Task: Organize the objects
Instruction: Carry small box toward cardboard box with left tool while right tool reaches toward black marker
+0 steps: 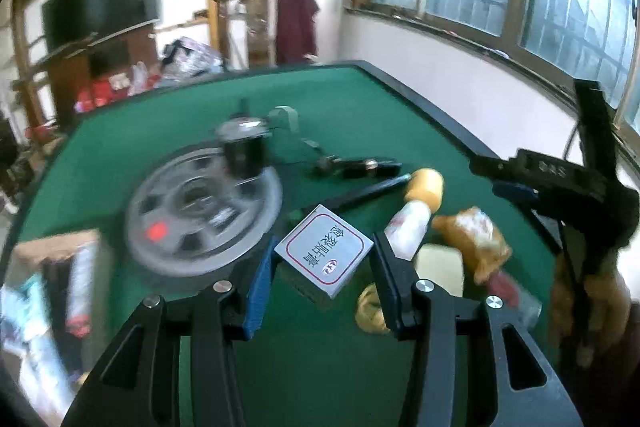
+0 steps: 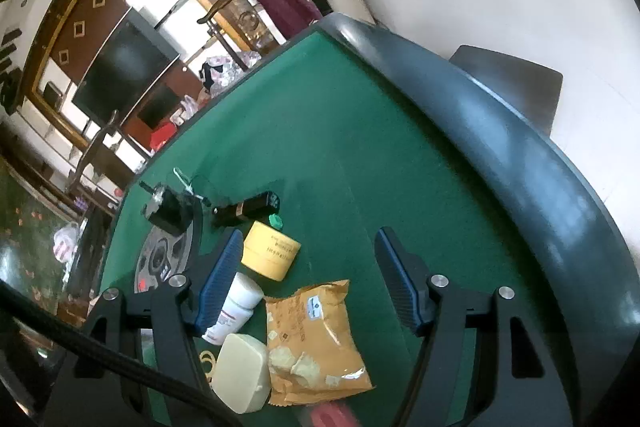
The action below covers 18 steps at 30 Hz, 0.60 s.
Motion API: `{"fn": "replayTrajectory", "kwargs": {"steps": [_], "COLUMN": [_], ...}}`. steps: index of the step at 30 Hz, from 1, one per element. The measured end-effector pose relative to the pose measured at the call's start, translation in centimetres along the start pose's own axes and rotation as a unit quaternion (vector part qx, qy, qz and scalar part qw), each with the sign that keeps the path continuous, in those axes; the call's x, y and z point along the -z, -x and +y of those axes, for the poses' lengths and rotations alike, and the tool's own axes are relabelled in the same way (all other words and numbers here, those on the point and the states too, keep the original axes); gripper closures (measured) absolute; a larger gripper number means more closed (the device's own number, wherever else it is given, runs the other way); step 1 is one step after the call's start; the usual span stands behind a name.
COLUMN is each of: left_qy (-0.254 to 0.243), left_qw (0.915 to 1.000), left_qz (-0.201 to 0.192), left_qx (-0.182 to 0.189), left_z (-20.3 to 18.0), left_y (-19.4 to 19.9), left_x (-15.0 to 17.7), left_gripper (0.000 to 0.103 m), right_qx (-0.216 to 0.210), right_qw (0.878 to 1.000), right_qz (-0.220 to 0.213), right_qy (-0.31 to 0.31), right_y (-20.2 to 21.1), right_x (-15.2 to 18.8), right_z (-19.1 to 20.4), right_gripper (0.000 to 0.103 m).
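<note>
**A:** While you hold that, tell me what each hand has.

**B:** My left fingers [image 1: 325,261] are narrowed on one small grey box [image 1: 324,251], pads pressing its two sides. It hangs above the green counter [image 2: 340,131], between the metal wheel [image 1: 200,215] and the white bottle [image 2: 244,299]. My right fingers [image 2: 310,239] stand wide with nothing in them, over the snack bag [image 2: 316,339].

**A:** Count what's lying there.

**B:** One wheel with one black motor [image 1: 244,151] standing on it. One yellow tub [image 2: 272,255], one white bottle, one orange snack bag, one cream case [image 2: 240,375], one black cylinder [image 2: 248,209] and one green cap [image 2: 275,221] just beside it. The case touches the bag.
</note>
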<state>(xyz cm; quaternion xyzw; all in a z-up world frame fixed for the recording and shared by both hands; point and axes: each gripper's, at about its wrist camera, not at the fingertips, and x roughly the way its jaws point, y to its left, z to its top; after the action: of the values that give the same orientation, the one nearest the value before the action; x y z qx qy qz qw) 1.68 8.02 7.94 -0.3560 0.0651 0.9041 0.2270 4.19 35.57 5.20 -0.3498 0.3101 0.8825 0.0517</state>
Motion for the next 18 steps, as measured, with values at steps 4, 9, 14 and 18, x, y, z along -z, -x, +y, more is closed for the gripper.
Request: {"fn": "replayTrajectory", "kwargs": {"steps": [4,9,14,18], "left_qy": [0.035,0.085,0.118,0.116], "left_qw": [0.9990,0.9957,0.9926,0.9918], "left_qz": [-0.004,0.008,-0.018,-0.047], "left_qx": [-0.029,-0.036,-0.022,-0.022], "left_z": [2.9,6.7,9.3,10.4], "left_y": [2.9,5.3,8.6,10.9], "left_x": [3.3,6.8,8.7,9.5], "left_gripper": [0.062,0.062,0.062,0.061], "right_qx": [0.000,-0.025,-0.081,-0.018], "right_qw": [1.000,0.997,0.985,0.980], "right_qz": [0.005,0.028,0.135,0.189], "right_qy": [0.028,0.062,0.068,0.057], "right_y": [-0.4,0.1,-3.6,-8.3], "right_x": [0.6,1.1,0.9,1.3], "right_z": [1.2,4.9,10.7,13.0], "right_gripper": [0.036,0.036,0.036,0.036]}}
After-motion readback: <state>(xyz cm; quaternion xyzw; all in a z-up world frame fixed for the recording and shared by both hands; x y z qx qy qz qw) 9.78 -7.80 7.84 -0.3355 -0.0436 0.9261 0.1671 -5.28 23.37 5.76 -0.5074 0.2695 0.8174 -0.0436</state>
